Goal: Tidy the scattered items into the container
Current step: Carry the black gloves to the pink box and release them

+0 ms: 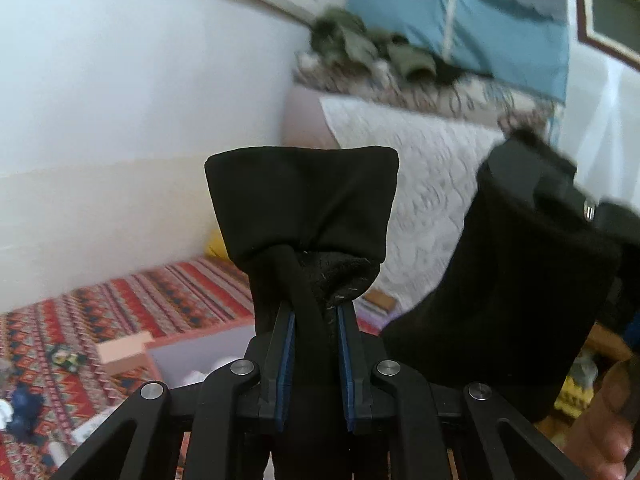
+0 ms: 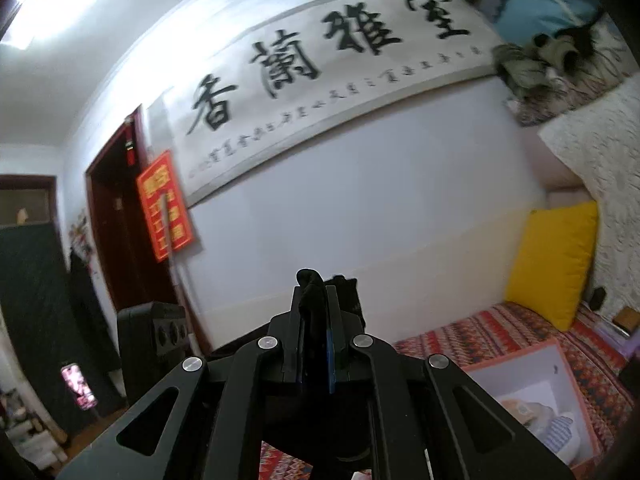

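My left gripper [image 1: 316,308] is shut on a black cloth [image 1: 300,208] whose folded end stands up above the fingers. A second stretch of black cloth [image 1: 516,300] hangs at the right of the left wrist view; whether the two join is hidden. In the right wrist view my right gripper [image 2: 315,290] is shut on black cloth [image 2: 310,280] that pokes out above its tips. The pink-rimmed box [image 1: 132,350] sits low on the patterned bedspread. Seen again in the right wrist view, the box [image 2: 520,354] holds pale and striped items.
Small items lie on the red patterned bedspread [image 1: 132,300]: a dark blue one [image 1: 24,404] and a green-yellow one [image 1: 66,358]. A yellow cushion [image 2: 556,264] leans by a white quilted cover [image 1: 420,168]. A white wall stands behind. A hand [image 1: 604,436] shows at lower right.
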Demonstrator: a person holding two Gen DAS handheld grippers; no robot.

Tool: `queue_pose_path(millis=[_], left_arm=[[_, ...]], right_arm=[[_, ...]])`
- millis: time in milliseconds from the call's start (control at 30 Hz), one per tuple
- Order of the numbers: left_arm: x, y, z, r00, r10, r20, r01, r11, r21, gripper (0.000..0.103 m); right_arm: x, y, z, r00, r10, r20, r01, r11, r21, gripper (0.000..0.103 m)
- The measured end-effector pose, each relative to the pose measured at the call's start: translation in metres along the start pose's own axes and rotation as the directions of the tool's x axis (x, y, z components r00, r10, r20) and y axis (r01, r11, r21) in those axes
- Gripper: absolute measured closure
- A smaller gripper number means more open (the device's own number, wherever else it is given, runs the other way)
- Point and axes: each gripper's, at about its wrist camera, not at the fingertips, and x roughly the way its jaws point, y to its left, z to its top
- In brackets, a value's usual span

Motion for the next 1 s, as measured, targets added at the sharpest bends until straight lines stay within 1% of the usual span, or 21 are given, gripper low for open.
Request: queue_pose_path(millis=[67,133,200,300,367,400,433,467,500,533,567,600,633,700,767,833,867,933,1000], left_arm=[[0.027,0.000,-0.003,0.998,-0.034,-0.061,0.034,0.999,-0.012,0.088],[0.053,0.004,-0.008,0.992,-0.055,-0.117,0.052,0.998,-0.030,0.087],[0.076,0.008,-0.013,0.984,-0.055,-0.168,0.048,0.998,-0.046,0.087],[0.107,0.016,-0.021,0.971,-0.048,-0.236,0.032,0.997,-0.073,0.087],[0.126,0.021,-0.024,0.959,-0.054,-0.277,0.031,0.996,-0.088,0.085],[0.135,0.022,-0.025,0.953,-0.056,-0.298,0.031,0.996,-0.088,0.076],[0.144,0.024,-0.025,0.946,-0.049,-0.322,0.022,0.996,-0.087,0.062],[0.152,0.028,-0.024,0.940,-0.023,-0.341,-0.006,0.997,-0.083,0.051],[0.158,0.032,-0.024,0.934,0.010,-0.358,-0.040,0.996,-0.079,0.030],[0.162,0.036,-0.023,0.931,0.039,-0.364,-0.071,0.995,-0.076,0.023],[0.163,0.042,-0.022,0.930,0.065,-0.361,-0.100,0.992,-0.080,0.023],[0.162,0.048,-0.020,0.930,0.091,-0.357,-0.130,0.988,-0.087,0.023],[0.161,0.054,-0.019,0.928,0.116,-0.353,-0.159,0.983,-0.094,0.023],[0.152,0.067,-0.020,0.931,0.128,-0.342,-0.179,0.976,-0.121,0.023],[0.138,0.078,-0.023,0.931,0.147,-0.335,-0.200,0.971,-0.130,0.023],[0.117,0.091,-0.034,0.932,0.163,-0.325,-0.219,0.966,-0.141,0.023],[0.106,0.098,-0.041,0.932,0.171,-0.319,-0.228,0.962,-0.149,0.023],[0.085,0.111,-0.054,0.933,0.187,-0.307,-0.246,0.955,-0.165,0.023],[0.061,0.132,-0.078,0.921,0.226,-0.316,-0.294,0.938,-0.185,0.023]], right_arm=[[-0.002,-0.017,0.001,0.999,-0.045,0.005,0.045,0.999,0.016,0.096],[-0.002,-0.036,0.002,0.996,-0.084,0.004,0.084,0.996,0.039,0.096],[0.000,-0.054,0.001,0.995,-0.103,-0.008,0.103,0.992,0.066,0.096],[0.011,-0.086,-0.003,0.982,-0.185,-0.042,0.189,0.978,0.093,0.096],[0.022,-0.105,-0.007,0.973,-0.218,-0.074,0.226,0.967,0.121,0.096],[0.028,-0.116,-0.010,0.968,-0.234,-0.091,0.245,0.959,0.141,0.096],[0.034,-0.128,-0.013,0.962,-0.250,-0.109,0.265,0.951,0.159,0.096],[0.042,-0.140,-0.018,0.952,-0.276,-0.131,0.295,0.941,0.163,0.095],[0.050,-0.152,-0.022,0.941,-0.301,-0.154,0.325,0.931,0.166,0.091],[0.058,-0.161,-0.025,0.933,-0.316,-0.174,0.345,0.922,0.174,0.083],[0.069,-0.175,-0.032,0.919,-0.339,-0.199,0.376,0.907,0.191,0.073],[0.080,-0.189,-0.039,0.905,-0.362,-0.224,0.407,0.890,0.206,0.038],[0.090,-0.201,-0.047,0.887,-0.387,-0.251,0.441,0.871,0.216,0.012],[0.102,-0.222,-0.061,0.849,-0.432,-0.305,0.505,0.834,0.223,0.012],[0.101,-0.229,-0.059,0.854,-0.420,-0.306,0.496,0.834,0.241,0.013],[0.094,-0.229,-0.053,0.871,-0.409,-0.272,0.474,0.845,0.246,0.013],[0.091,-0.227,-0.049,0.871,-0.415,-0.262,0.474,0.849,0.233,0.013],[0.091,-0.221,-0.045,0.857,-0.440,-0.269,0.493,0.852,0.177,0.014],[0.093,-0.217,-0.044,0.839,-0.466,-0.279,0.515,0.847,0.134,0.015]])
